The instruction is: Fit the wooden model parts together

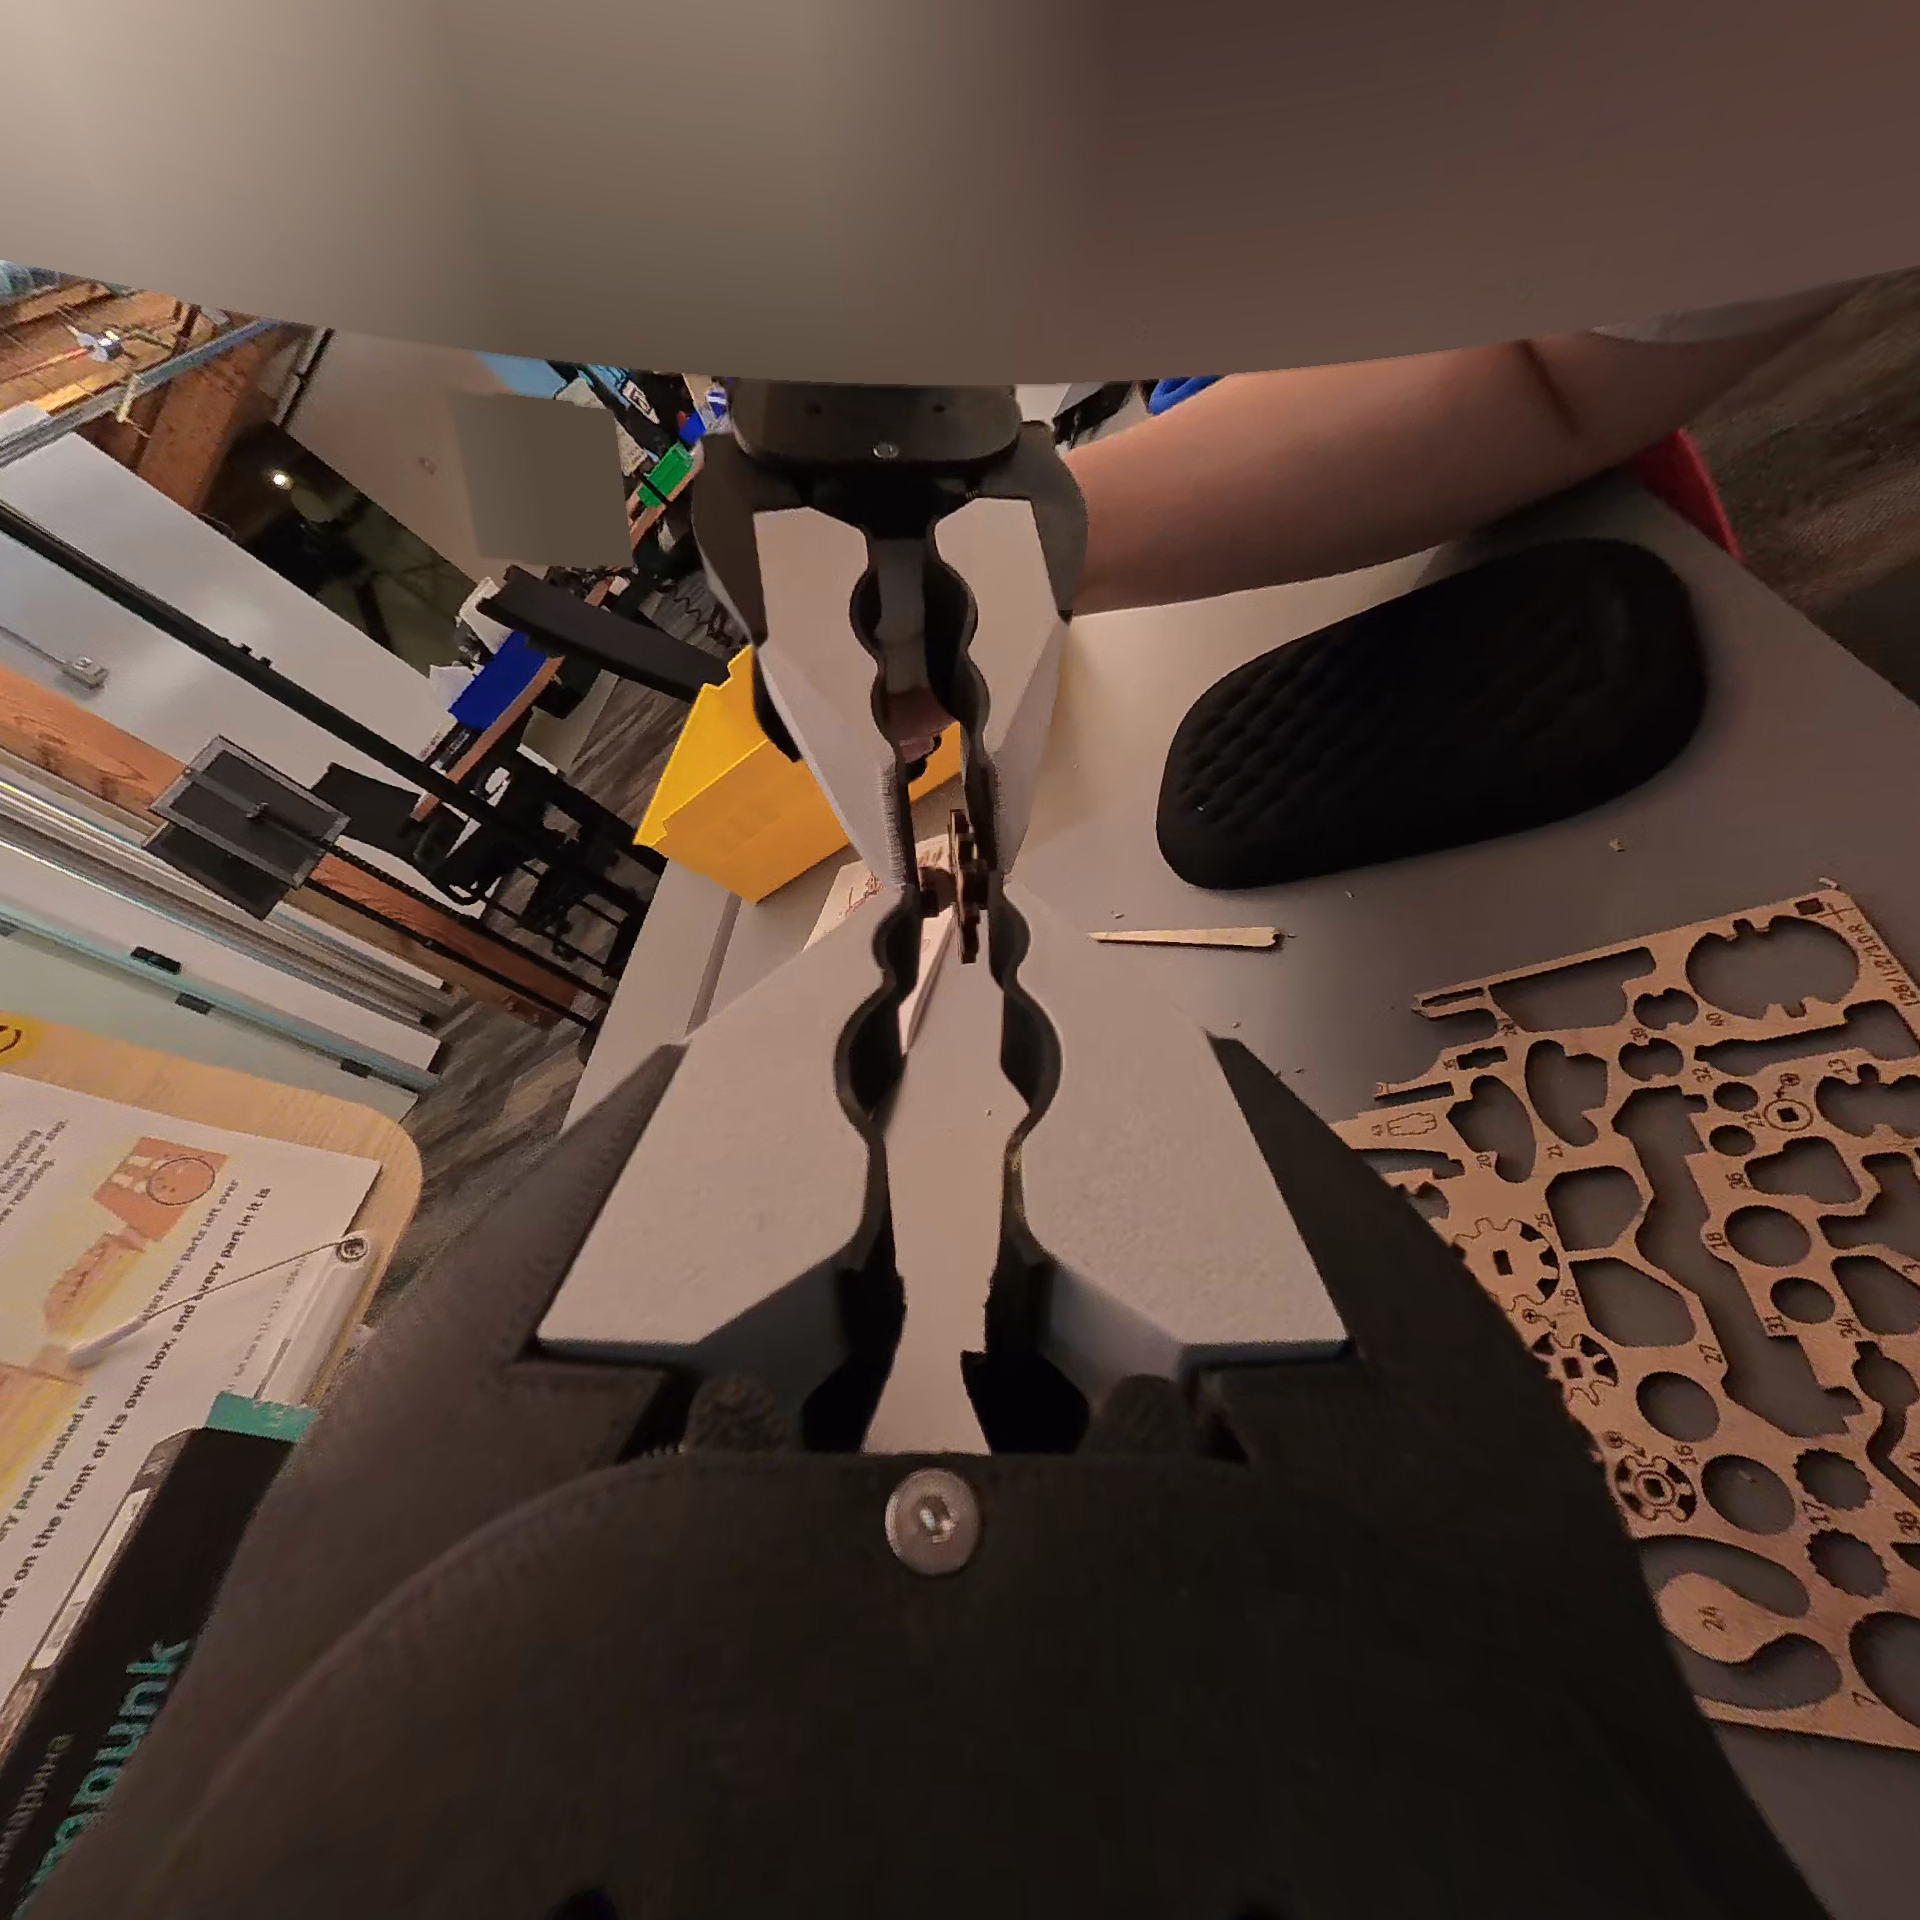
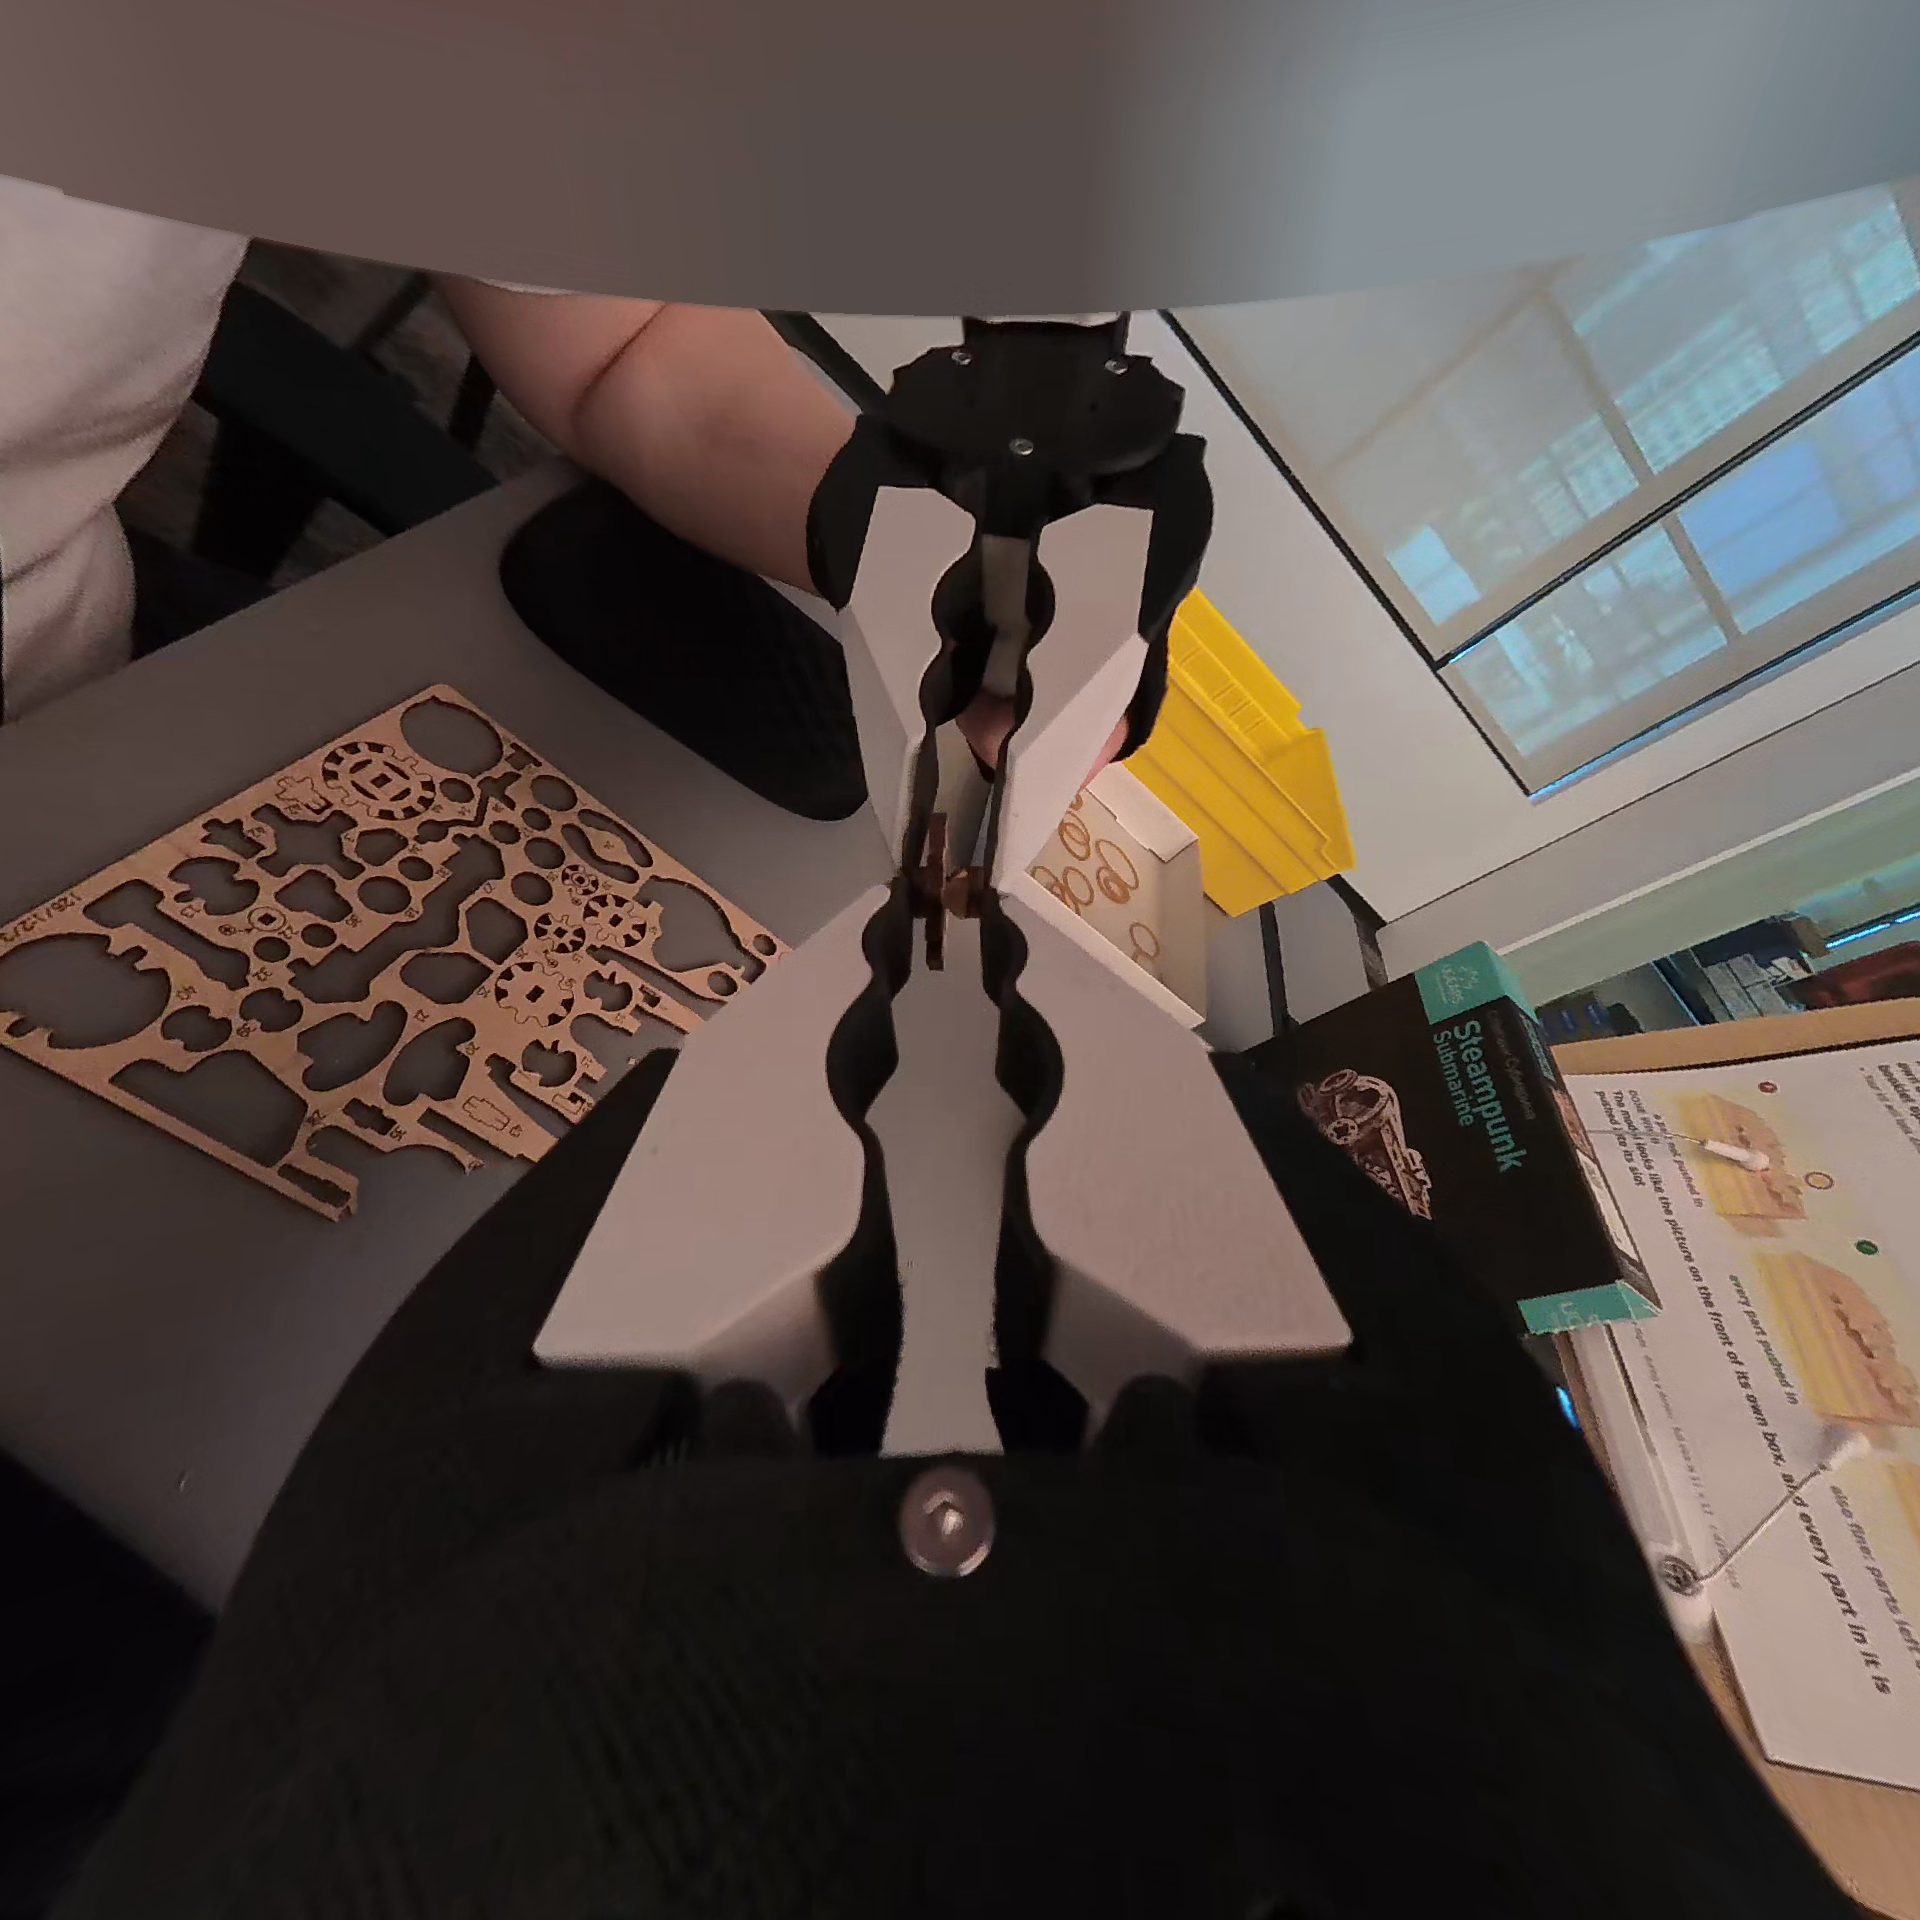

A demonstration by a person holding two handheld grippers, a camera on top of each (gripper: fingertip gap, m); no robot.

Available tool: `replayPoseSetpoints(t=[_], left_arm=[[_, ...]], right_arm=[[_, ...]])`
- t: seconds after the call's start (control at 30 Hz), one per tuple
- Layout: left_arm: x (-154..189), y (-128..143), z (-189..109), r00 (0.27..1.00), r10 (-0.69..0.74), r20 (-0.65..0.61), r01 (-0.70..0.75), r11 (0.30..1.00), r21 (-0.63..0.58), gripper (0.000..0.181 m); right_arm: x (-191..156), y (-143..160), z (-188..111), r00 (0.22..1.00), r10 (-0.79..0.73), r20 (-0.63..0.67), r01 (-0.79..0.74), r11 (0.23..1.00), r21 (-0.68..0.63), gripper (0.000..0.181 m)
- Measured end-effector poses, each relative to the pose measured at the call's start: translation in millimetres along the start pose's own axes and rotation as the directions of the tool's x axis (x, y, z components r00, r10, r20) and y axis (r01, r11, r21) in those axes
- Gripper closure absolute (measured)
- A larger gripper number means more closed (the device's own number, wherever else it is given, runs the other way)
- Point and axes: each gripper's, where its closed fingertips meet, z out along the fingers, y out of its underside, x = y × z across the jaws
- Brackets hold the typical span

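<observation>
Meeting tip to tip above the bench (image 1: 1382,644), the left gripper (image 1: 943,906) and right gripper (image 2: 940,902) each have jaws pinched on small wooden parts: a toothed gear (image 1: 964,871) and a smaller piece (image 2: 961,891). Which jaws hold which is hard to tell; the fingertips hide the joint. Beside them lies the punched wooden sheet (image 1: 1704,1236).

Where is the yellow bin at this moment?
The yellow bin stands at the far edge of the grey table. In the left wrist view it is left of the meeting grippers; in the right wrist view it is right of them, beside a white box.
</observation>
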Motion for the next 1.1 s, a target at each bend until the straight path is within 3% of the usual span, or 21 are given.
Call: replayPoseSetpoints(t=[0.27,0.53,0.67,0.9,1.03,1.1], left_arm=[[2,-3,-1,1.0,-0.007,-0.015,0.007,1.0,0.025,0.172],[-1,-7,-2,0.994,-0.104,-0.037,0.106,0.992,0.064,0.171],[1,-4,-1,0.987,-0.142,-0.073,0.146,0.987,0.059,0.172],[7,-1,0,0.958,-0.235,-0.161,0.245,0.968,0.046,0.173],[2,2,0,0.911,-0.367,-0.187,0.38,0.924,0.038,0.173],[-10,8,2,0.822,-0.54,-0.183,0.552,0.833,0.022,0.172]], right_arm=[[-2,-3,-2,0.995,0.088,0.049,-0.091,0.994,0.054,0.169],[2,-8,-3,0.983,0.175,0.058,-0.18,0.977,0.113,0.17],[0,-6,-3,0.942,0.307,0.137,-0.322,0.941,0.106,0.171],[-7,-1,-2,0.898,0.381,0.218,-0.413,0.902,0.124,0.171],[-2,2,-2,0.855,0.456,0.247,-0.502,0.848,0.172,0.171],[10,9,-1,0.774,0.579,0.258,-0.625,0.764,0.161,0.171]])
